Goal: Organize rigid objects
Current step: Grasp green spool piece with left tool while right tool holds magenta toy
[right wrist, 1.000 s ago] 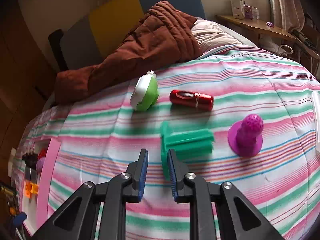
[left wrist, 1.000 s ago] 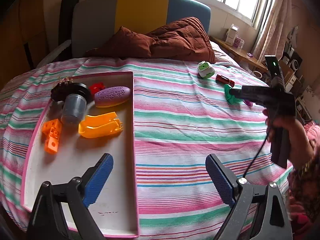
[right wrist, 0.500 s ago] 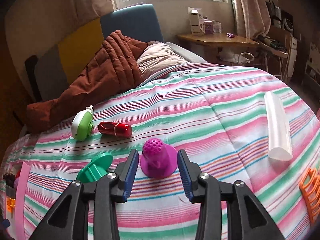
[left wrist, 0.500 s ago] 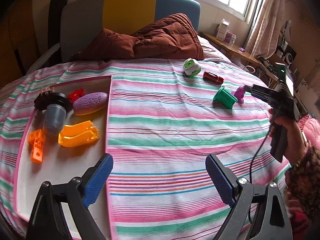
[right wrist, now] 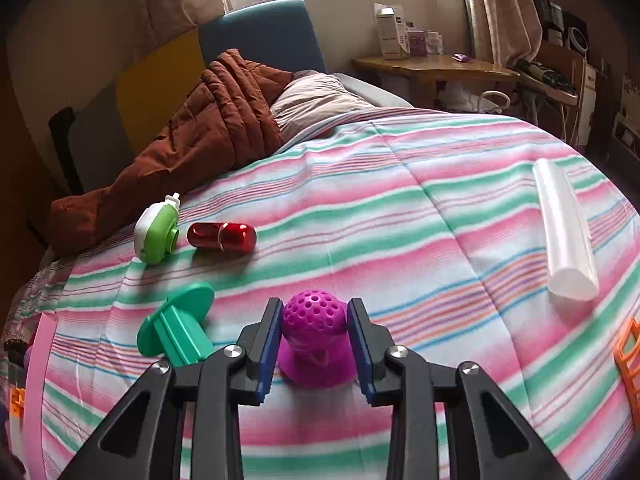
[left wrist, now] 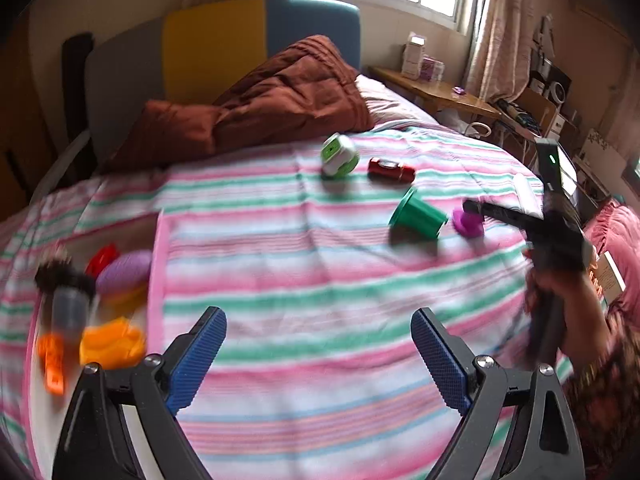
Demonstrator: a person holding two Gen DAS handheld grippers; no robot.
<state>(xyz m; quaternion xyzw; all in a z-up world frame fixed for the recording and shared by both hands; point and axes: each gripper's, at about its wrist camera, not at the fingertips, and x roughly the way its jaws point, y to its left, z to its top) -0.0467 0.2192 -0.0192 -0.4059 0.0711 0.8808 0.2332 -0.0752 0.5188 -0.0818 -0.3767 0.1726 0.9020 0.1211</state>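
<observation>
One view only: right tool (right wrist: 314, 334) closing round purple knob (right wrist: 314, 316).

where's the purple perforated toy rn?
Right wrist view, bottom centre: the purple toy stands on the striped bedspread between the closing right gripper's pads, with the green flanged piece just to its left.

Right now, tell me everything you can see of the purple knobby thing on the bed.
The purple piece looks like glossy moulded plastic: a round domed head pitted with small holes, a narrower neck, and a wide flat disc base. It stands upright, base down, on the striped bedspread. The right gripper has its blue jaws on either side of the head and is closing on it; the pads look at or nearly at its sides. The green flanged piece lies just to its left, apart from it.
</observation>
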